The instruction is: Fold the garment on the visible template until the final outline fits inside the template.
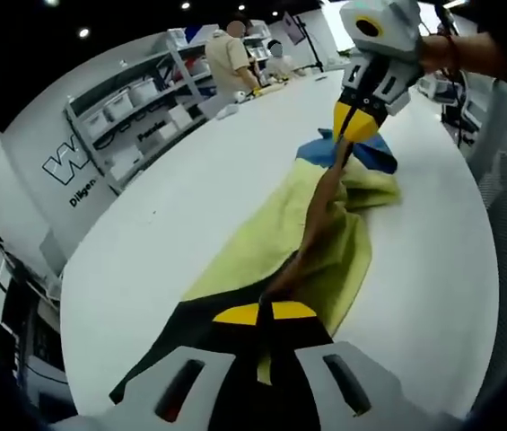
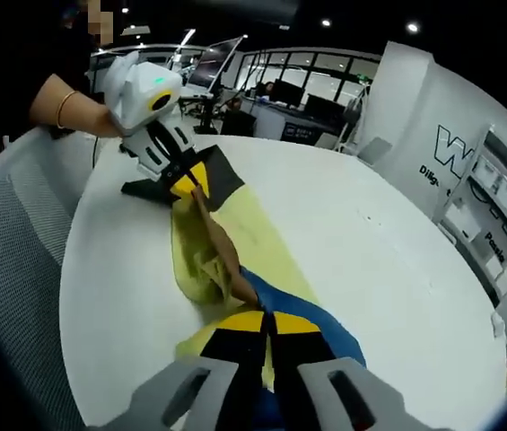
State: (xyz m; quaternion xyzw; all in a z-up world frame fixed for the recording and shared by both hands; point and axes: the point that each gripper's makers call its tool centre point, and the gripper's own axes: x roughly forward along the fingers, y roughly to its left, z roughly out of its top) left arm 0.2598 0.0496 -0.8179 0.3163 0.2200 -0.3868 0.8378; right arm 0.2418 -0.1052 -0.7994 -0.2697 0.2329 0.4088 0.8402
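Observation:
A long garment in yellow-green, with a black end, a blue end and a brown strip along its middle, is stretched over the white table. My left gripper is shut on its black end, near the camera. At the far end the right gripper pinches the blue part. In the right gripper view my right gripper is shut on the blue end of the garment, and the left gripper holds the black end at the far side. No template outline shows on the table.
Grey shelves with white boxes line the wall behind the table, and people stand at its far end. A grey mesh chair stands by the table edge. Desks with monitors are further back.

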